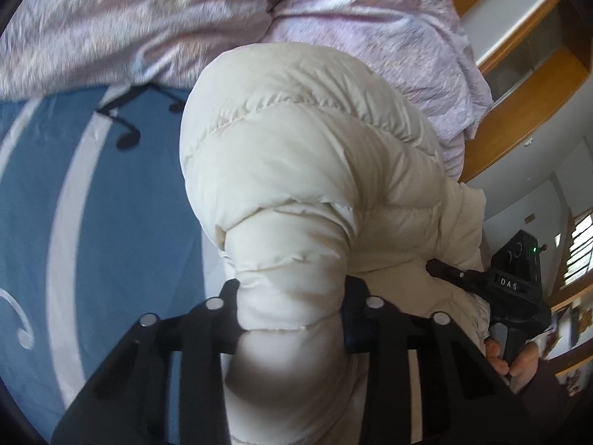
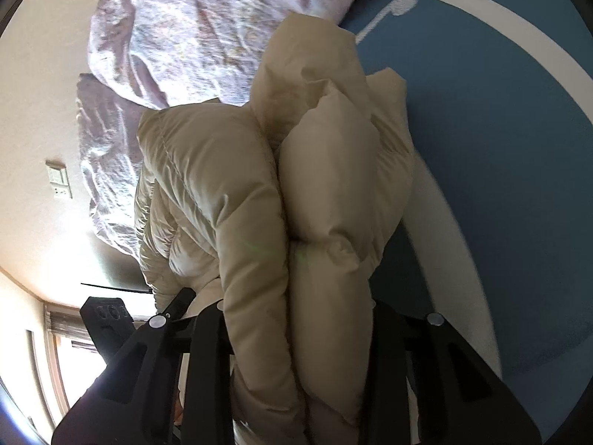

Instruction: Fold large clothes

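Observation:
A cream quilted puffer jacket [image 1: 296,170] hangs bunched over the blue bed sheet [image 1: 111,204]. My left gripper [image 1: 292,319] is shut on a thick roll of the jacket. My right gripper [image 2: 296,319] is shut on another bunch of the same jacket [image 2: 315,185], with several padded layers pressed between its fingers. The right gripper also shows at the lower right of the left wrist view [image 1: 519,289], held by a hand, against the jacket's far side. The left gripper body shows at the lower left of the right wrist view [image 2: 111,319].
A crumpled lilac duvet [image 1: 148,18] lies on the bed behind the jacket and shows in the right wrist view [image 2: 185,37] too. The sheet [image 2: 500,148] has white curved stripes and music notes. Wooden furniture [image 1: 519,111] stands at the right. A wall with a switch plate [image 2: 57,181] is at the left.

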Demonstrator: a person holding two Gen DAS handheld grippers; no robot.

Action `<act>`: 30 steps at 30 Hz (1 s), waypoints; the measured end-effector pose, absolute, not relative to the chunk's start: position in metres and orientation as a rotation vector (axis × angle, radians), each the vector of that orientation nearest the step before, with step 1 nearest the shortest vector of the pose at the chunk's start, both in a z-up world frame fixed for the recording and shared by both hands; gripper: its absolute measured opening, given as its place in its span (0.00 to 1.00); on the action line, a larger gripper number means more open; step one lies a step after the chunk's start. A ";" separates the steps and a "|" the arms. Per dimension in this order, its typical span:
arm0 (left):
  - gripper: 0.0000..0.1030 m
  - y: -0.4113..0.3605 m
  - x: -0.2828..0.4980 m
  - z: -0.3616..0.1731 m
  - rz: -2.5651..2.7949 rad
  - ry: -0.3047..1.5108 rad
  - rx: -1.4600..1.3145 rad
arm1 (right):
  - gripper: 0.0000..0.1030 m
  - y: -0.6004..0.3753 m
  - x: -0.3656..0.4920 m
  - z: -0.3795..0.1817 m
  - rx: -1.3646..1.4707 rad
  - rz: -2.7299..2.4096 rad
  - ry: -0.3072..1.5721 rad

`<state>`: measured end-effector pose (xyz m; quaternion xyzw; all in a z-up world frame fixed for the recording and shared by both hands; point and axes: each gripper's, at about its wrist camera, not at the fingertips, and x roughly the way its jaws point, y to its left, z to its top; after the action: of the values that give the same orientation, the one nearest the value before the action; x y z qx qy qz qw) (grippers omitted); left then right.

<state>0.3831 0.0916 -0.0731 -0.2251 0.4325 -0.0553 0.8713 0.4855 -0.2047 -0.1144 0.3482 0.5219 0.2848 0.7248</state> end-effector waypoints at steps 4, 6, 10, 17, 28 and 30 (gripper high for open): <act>0.31 0.102 0.381 -0.061 -0.091 0.881 -0.429 | 0.27 -0.194 0.490 -0.112 0.761 0.649 1.149; 0.30 0.111 0.379 -0.056 -0.073 0.870 -0.426 | 0.26 -0.185 0.493 -0.110 0.754 0.670 1.150; 0.30 0.134 0.377 -0.049 -0.026 0.851 -0.426 | 0.26 -0.164 0.499 -0.110 0.738 0.708 1.156; 0.30 0.179 0.371 -0.042 0.060 0.828 -0.446 | 0.26 -0.118 0.510 -0.108 0.701 0.768 1.170; 0.33 0.206 0.374 -0.056 0.144 0.848 -0.437 | 0.26 -0.079 0.510 -0.105 0.601 0.736 1.192; 0.34 0.203 0.376 -0.058 0.152 0.852 -0.425 | 0.28 -0.080 0.509 -0.105 0.585 0.720 1.195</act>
<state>0.3761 0.2034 -0.0578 -0.2046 0.4098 0.0729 0.8859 0.5091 -0.0800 -0.1055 0.2656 0.5422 0.3268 0.7271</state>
